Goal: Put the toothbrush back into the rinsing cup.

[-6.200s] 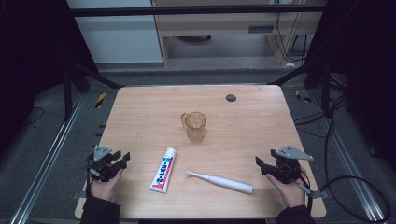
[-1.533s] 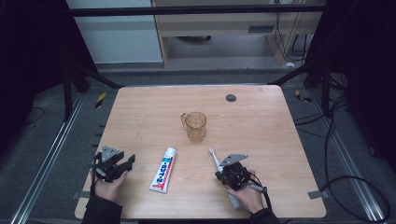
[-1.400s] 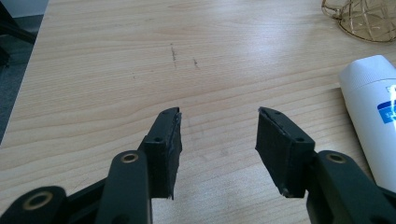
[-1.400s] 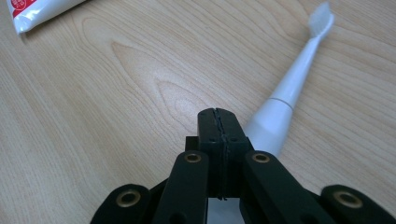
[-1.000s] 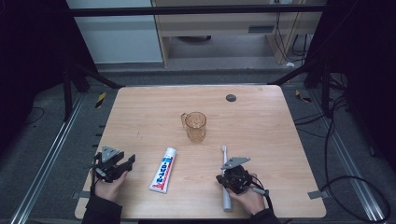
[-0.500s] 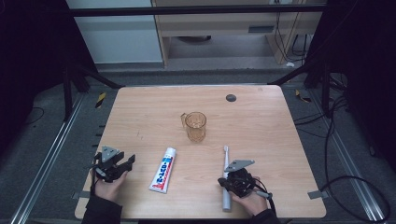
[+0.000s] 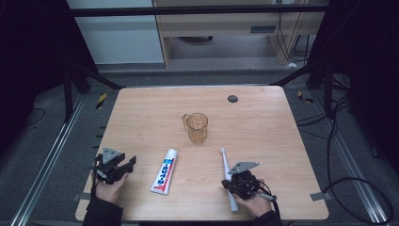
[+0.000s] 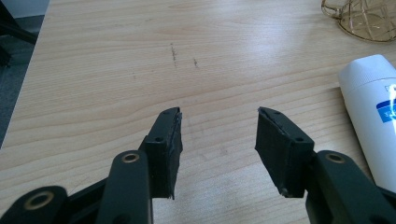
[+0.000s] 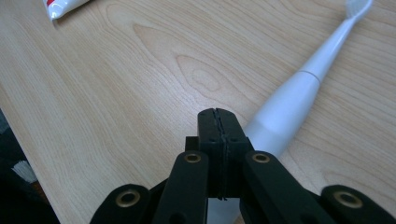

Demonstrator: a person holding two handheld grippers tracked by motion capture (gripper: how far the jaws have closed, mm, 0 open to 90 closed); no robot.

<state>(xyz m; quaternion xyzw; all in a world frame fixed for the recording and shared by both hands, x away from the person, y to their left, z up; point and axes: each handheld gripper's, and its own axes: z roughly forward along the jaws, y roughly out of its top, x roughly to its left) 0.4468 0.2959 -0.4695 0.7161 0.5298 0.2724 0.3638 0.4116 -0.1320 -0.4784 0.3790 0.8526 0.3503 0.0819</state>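
Two grippers rest at the near edge of the wooden table (image 7: pixel 141 108), one in each of the person's hands. Left gripper (image 7: pixel 123 165) sits at the near left corner, jaws standing well apart with bare wood between them; nothing held. In the left gripper view the capped end of the toothpaste tube (image 8: pixel 373 112) lies just off the right jaw, not touching it, and the foot of the amber glass mug (image 8: pixel 364 18) shows at the far right. Right gripper (image 7: pixel 231 184) sits near the front edge, right of centre, jaws pressed flat together, pad on pad, with nothing between them. The white electric toothbrush (image 7: pixel 227 175) lies flat on the table, brush head pointing away from the person toward the mug (image 7: pixel 196 127), handle running back under or beside the right gripper; whether the gripper body touches the handle cannot be told. In the right gripper view the toothbrush (image 9: pixel 299 98) runs diagonally from just beside the closed jaws to the upper right corner. Toothpaste tube (image 7: pixel 163 171) lies between the two grippers, cap end farthest from the person.
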